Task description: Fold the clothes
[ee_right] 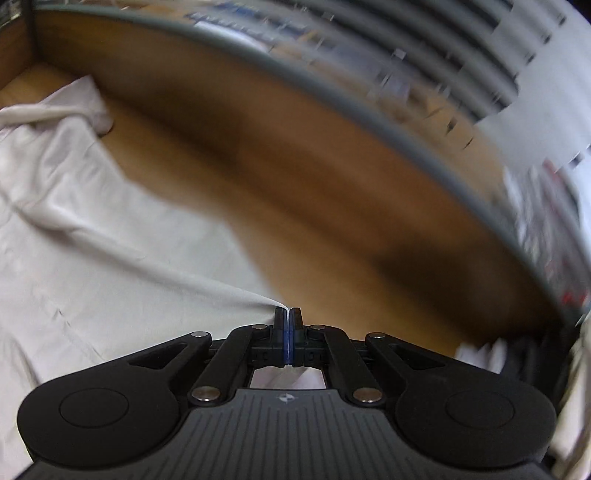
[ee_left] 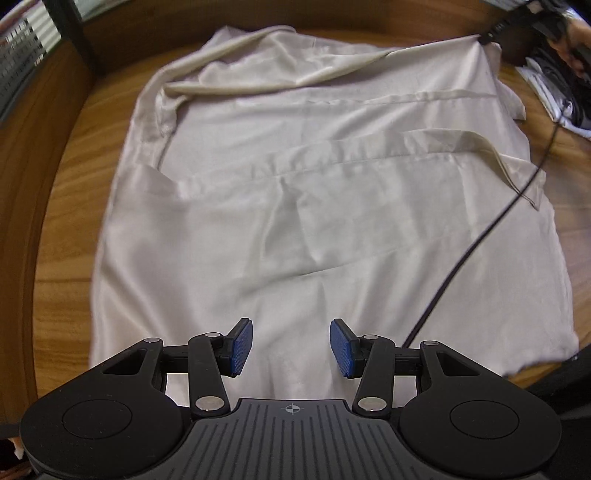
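A pale off-white garment [ee_left: 295,184] lies spread on the wooden table [ee_left: 62,229], with folds and hems running across it. My left gripper [ee_left: 291,347] hovers over its near edge, open, its blue pads [ee_left: 242,345] apart with only flat cloth below them. In the right wrist view my right gripper [ee_right: 288,332] is shut on a corner of the garment [ee_right: 92,240], and the cloth pulls to a taut point at the pads. That pinched corner shows at the far right of the left wrist view, stretched toward the dark gripper [ee_left: 489,36].
A black cable [ee_left: 480,236] crosses the garment's right side. Dark gear and white papers [ee_left: 554,96] lie at the far right, with a person's hand [ee_left: 578,40] above them. A raised wooden wall with a grey rim [ee_right: 332,88] borders the table [ee_right: 295,177].
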